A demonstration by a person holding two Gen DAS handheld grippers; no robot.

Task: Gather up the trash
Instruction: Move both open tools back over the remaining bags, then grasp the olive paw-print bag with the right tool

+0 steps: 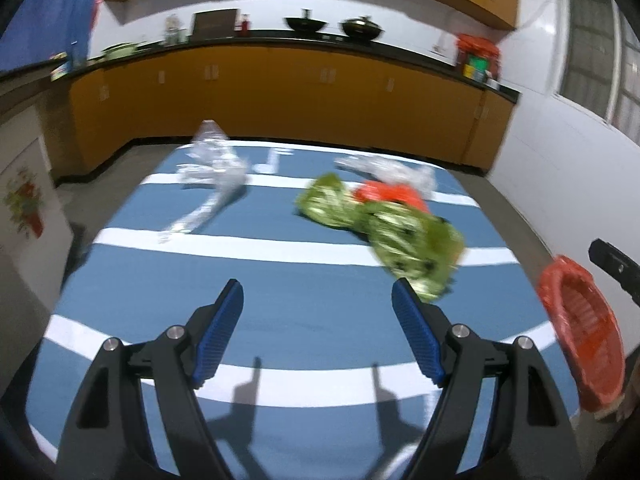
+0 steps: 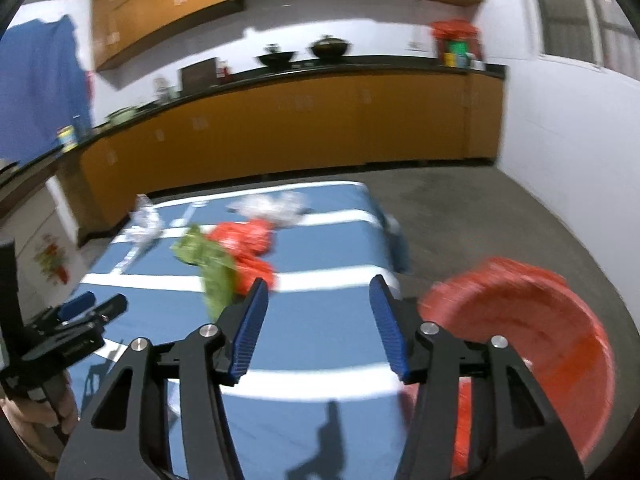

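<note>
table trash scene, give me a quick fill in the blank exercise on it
1. The table has a blue cover with ____ stripes.
2. The green wrapper lies partly over an ____ wrapper.
3. The bin beside the table is ____.
4. Between the pads of the left gripper there is ____.

Missing words: white; orange; red; nothing

You have two clear plastic wrappers (image 1: 214, 164) (image 1: 390, 170), one green wrapper (image 1: 384, 228), one orange-red wrapper (image 1: 390, 194), one red bin (image 2: 532, 344) and two woks (image 1: 306, 23) (image 1: 362, 27).
</note>
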